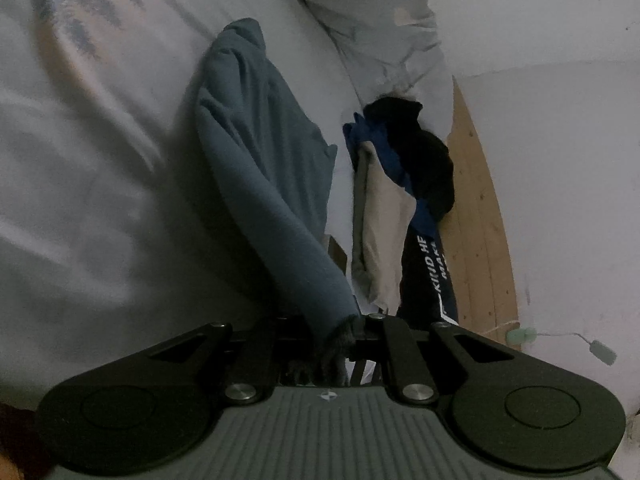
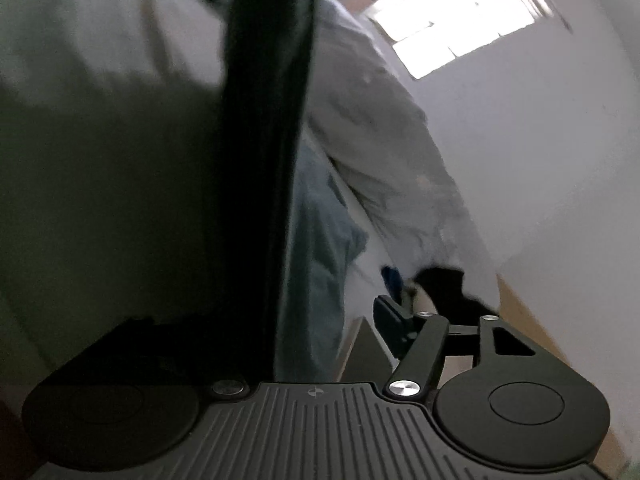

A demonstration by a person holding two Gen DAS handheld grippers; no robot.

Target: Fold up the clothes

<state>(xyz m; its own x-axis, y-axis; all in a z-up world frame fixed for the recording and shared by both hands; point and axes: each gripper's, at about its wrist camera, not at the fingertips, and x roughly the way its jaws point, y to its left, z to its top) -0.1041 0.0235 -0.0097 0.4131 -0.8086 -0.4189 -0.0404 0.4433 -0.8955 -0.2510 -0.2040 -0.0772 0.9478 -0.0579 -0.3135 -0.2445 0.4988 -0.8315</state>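
The left gripper (image 1: 332, 344) is seen clamped on one end of a blue-grey garment (image 1: 264, 168), which is stretched across the white bed (image 1: 88, 200). A pile of clothes (image 1: 400, 184) is found by the bed's wooden edge. Whether the right gripper (image 2: 320, 344) is closed cannot be told; a dark cloth (image 2: 264, 160) is draped over its left side.

A garment (image 1: 264, 168) lies on the bed (image 1: 100, 160), left of a clothes pile (image 1: 400, 200) beside the headboard (image 1: 476, 220).

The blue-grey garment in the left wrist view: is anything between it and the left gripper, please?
No. The blue-grey garment already runs down into the left gripper, which is shut on its end. The pile of clothes lies beside it, apart.
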